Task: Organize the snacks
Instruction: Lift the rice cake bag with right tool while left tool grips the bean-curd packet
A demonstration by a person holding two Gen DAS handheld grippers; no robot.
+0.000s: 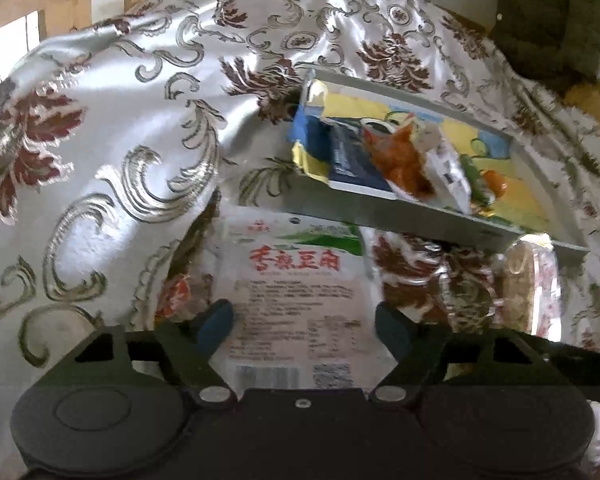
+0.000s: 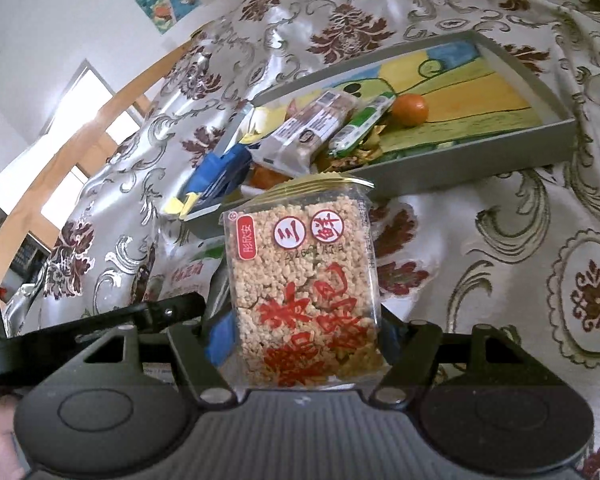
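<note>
Two claws: right claw [image 2: 306,336] clamped on rice cake pack [image 2: 304,292]; left claw [image 1: 304,320] apart, white packet [image 1: 296,300] between its fingers; tray [image 2: 500,156] ahead.

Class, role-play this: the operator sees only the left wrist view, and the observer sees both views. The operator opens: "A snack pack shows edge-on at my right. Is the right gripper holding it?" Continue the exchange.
Observer: Yes. The right gripper is shut on that puffed rice cake pack, with a finger on each side.
Operator: Which way does its label face?
Observer: Toward the right wrist camera. It shows large red characters and two round white badges.
Operator: Is it in the tray yet?
Observer: No. It stands upright in front of the near wall of the tray, outside it.
</note>
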